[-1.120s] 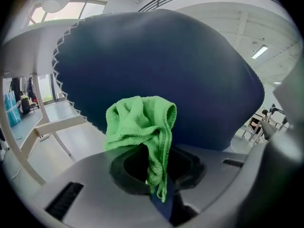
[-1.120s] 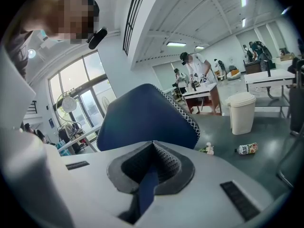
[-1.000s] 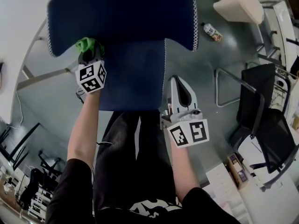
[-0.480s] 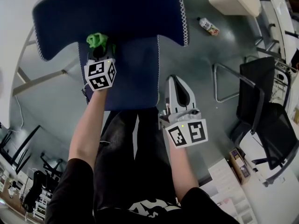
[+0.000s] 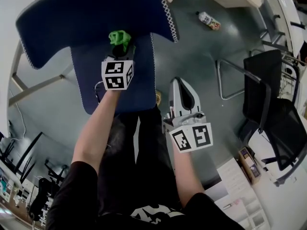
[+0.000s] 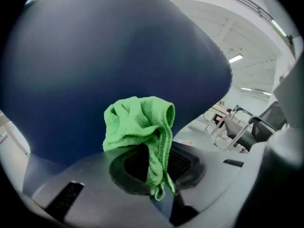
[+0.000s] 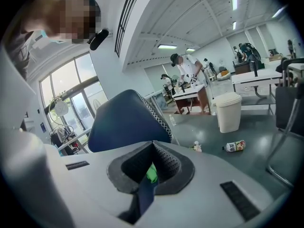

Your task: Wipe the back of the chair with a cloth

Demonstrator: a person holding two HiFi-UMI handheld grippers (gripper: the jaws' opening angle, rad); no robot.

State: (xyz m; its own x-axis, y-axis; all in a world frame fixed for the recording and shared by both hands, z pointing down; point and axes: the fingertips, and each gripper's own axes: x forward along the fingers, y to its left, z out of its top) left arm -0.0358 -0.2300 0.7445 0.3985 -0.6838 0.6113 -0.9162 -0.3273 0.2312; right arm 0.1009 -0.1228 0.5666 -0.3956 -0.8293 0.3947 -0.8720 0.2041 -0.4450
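**Hand-held gripper, left: cloth-slip risk**

Left hand-held gripper (image 5: 120,49) clenched on green cloth (image 5: 120,36), held against blue chair back (image 5: 96,13). Right hand-held gripper (image 5: 182,83) closed, empty, well apart. Hazard: only a fold is pinched, so fabric drag may pull it free.

Head view looks down; both gripper views share the chair (image 5: 96,18).

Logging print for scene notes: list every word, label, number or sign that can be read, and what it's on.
Nothing reads clearly.
Small plastic bottle lying on the grey floor: label print too blurred to read.
White paper sheets at the head view's lower right: too small.
Black-and-white marker cubes on left gripper and right gripper: square patterns, no words.
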